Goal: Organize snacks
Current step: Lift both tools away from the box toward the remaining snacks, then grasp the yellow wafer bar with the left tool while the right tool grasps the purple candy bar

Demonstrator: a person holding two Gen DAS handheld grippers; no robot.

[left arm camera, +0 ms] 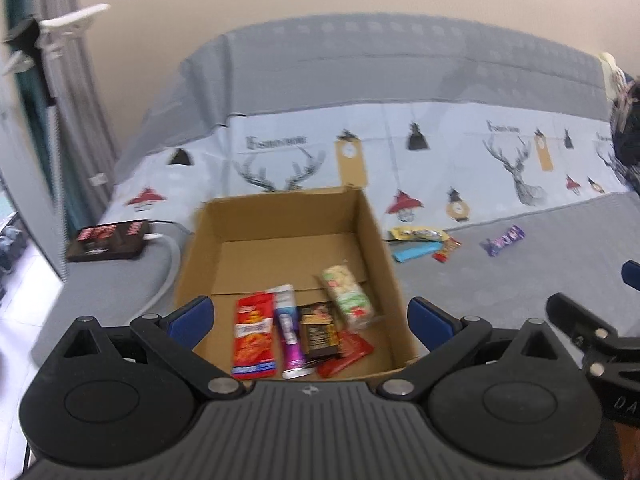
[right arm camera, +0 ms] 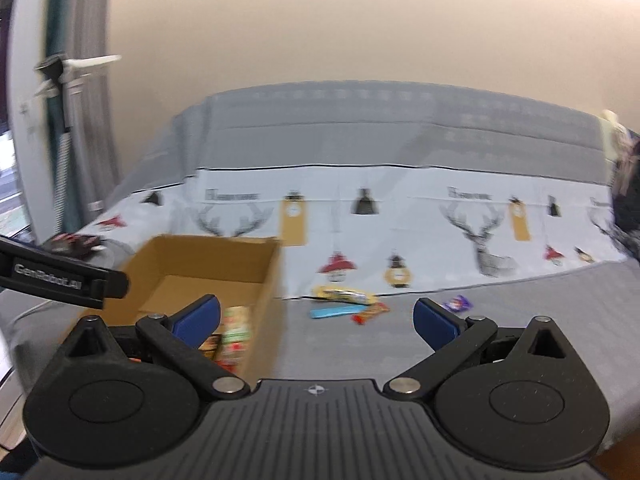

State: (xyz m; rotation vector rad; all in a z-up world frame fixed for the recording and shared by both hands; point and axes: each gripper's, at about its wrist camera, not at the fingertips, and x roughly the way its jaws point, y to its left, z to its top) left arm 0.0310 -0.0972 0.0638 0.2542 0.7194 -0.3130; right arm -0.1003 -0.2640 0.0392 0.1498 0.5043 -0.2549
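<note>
Left wrist view: the left gripper (left arm camera: 310, 322) hangs over the near edge of the cardboard box (left arm camera: 280, 216), fingers spread wide and holding nothing. The box stands on a bed with a grey cover (left arm camera: 520, 280). Inside the box, against its near wall, lie a red packet (left arm camera: 254, 332), a purple-and-white tube (left arm camera: 289, 330), a dark packet (left arm camera: 319, 330), a red wrapper (left arm camera: 346, 354) and a pale rice-cake pack (left arm camera: 349, 296). Outside the box, to its right, the loose snacks remain: a yellow wrapper (left arm camera: 418, 234), a light blue bar (left arm camera: 416, 251), a small red-orange packet (left arm camera: 448, 250) and, further right, a purple wrapper (left arm camera: 504, 240). A black box (left arm camera: 108, 240) sits to the left of the cardboard box.

Right wrist view: the right gripper (right arm camera: 316, 322) also has its fingers spread and empty. The yellow wrapper (right arm camera: 344, 294), light blue bar (right arm camera: 334, 311) and red-orange packet (right arm camera: 372, 313) lie ahead, between the two fingers; the purple wrapper (right arm camera: 458, 303) lies near the right finger. The blue bar's long axis runs roughly crosswise to the fingers, though blur makes this uncertain. The cardboard box (right arm camera: 208, 256) is to the left.

Judgement: the right gripper is nearer the loose snacks and better placed to fetch the next one
</note>
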